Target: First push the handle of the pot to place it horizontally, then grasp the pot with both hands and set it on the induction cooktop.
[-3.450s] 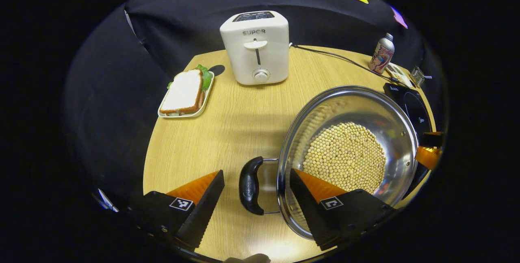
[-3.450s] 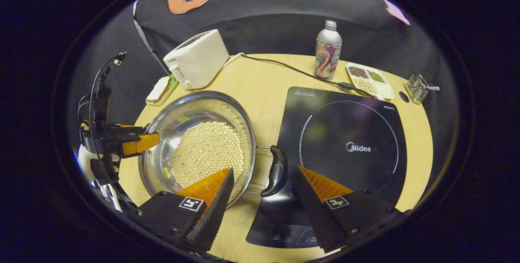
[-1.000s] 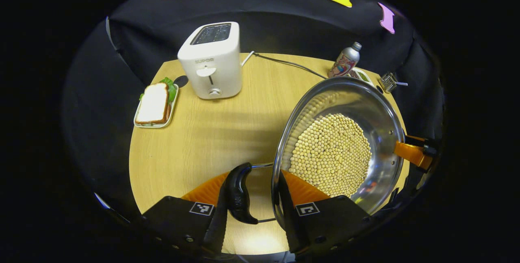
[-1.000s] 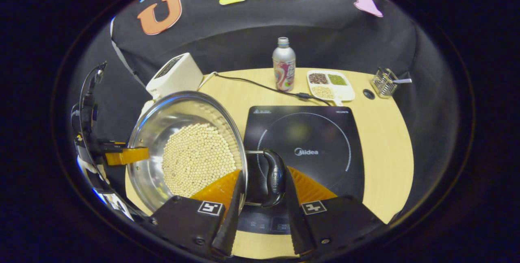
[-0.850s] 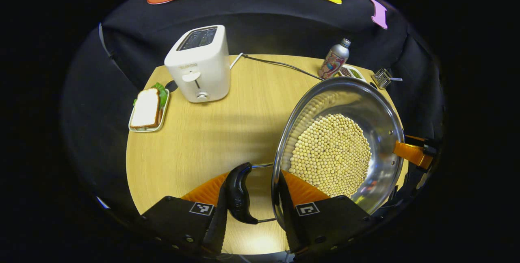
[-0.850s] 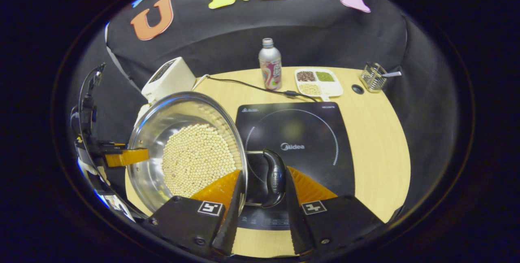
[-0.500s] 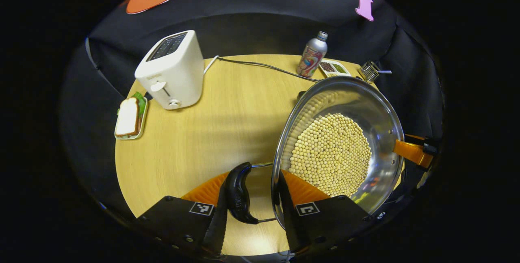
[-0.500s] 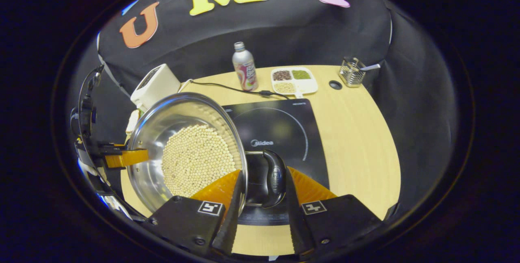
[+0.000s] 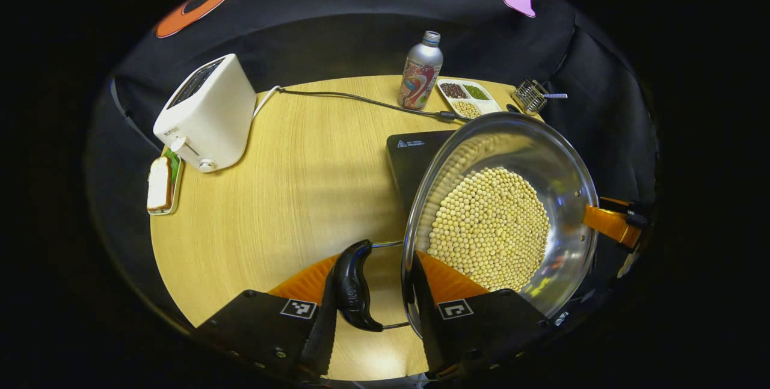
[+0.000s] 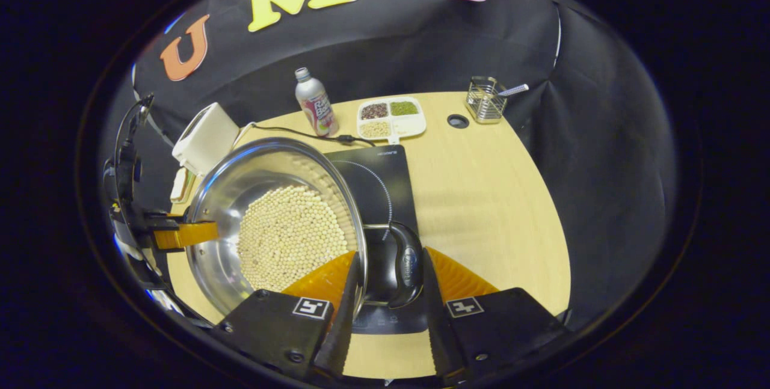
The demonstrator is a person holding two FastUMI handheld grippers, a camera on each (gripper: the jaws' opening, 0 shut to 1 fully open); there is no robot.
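Steel pot [image 9: 565, 160], round, holds pale beans [image 9: 488, 229].

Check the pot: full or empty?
Partly filled. The pot holds a layer of pale round beans covering its bottom, while its shiny steel walls above them are bare in both gripper views.

Counted on the bench [image 9: 289, 196]: one pot [image 9: 565, 154], one induction cooktop [image 9: 412, 151], one toaster [image 9: 207, 115], one bottle [image 9: 419, 71]. One sectioned tray [image 10: 415, 126], one wire basket [image 10: 484, 100], one sandwich plate [image 9: 161, 175]. Two claws: left [image 9: 373, 293], right [image 10: 388, 284].
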